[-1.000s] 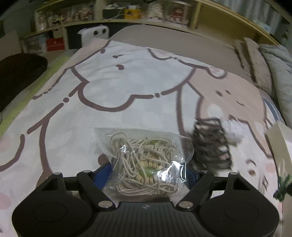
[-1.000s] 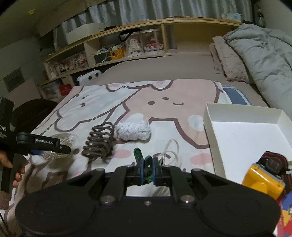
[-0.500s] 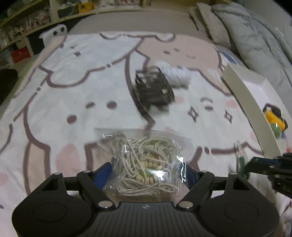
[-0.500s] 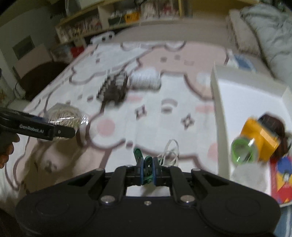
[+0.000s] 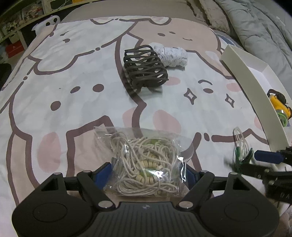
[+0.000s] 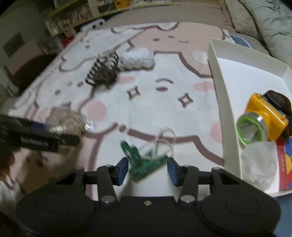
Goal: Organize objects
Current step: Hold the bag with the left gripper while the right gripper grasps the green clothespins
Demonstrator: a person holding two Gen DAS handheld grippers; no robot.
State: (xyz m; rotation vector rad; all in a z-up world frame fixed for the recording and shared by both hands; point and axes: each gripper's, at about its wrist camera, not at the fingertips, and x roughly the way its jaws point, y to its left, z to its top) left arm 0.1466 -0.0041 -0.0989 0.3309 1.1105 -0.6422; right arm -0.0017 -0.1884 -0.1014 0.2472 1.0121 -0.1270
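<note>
Your left tool (image 5: 146, 170) is clamped on the clear bag of cord and beads (image 5: 146, 164), its blue pads pressed into the bag's two sides, held above the near part of the bed (image 5: 73, 76). Your right tool (image 6: 147, 170) has its jaws opening; the green clip (image 6: 144, 164) with its white loop sits between the pads, and neither pad touches it. Only the left view shows the bag's contents sharply: pale cord coiled around tan beads. Only the right view shows inside the white box (image 6: 222, 102): a yellow headlamp (image 6: 259, 122) with a green-ringed lens, a white wad (image 6: 259, 162) just nearer than it, and something red, blue and yellow at the box's near corner. The right view also catches your left tool from the side, with white lettering too blurred to read, and part of your hand (image 6: 7, 164) below it.

The box lies along the right edge of the bed, its tall wall facing the clip. Between the tools and the middle of the bed the printed cover lies bare. Past that stand a dark wire coil (image 5: 145, 70) and, touching its far right side, a white woven bundle (image 5: 171, 56). Farther still are pillows (image 5: 215, 14), a grey quilt (image 5: 259, 23) and shelves (image 6: 76, 12) beyond the head of the bed
</note>
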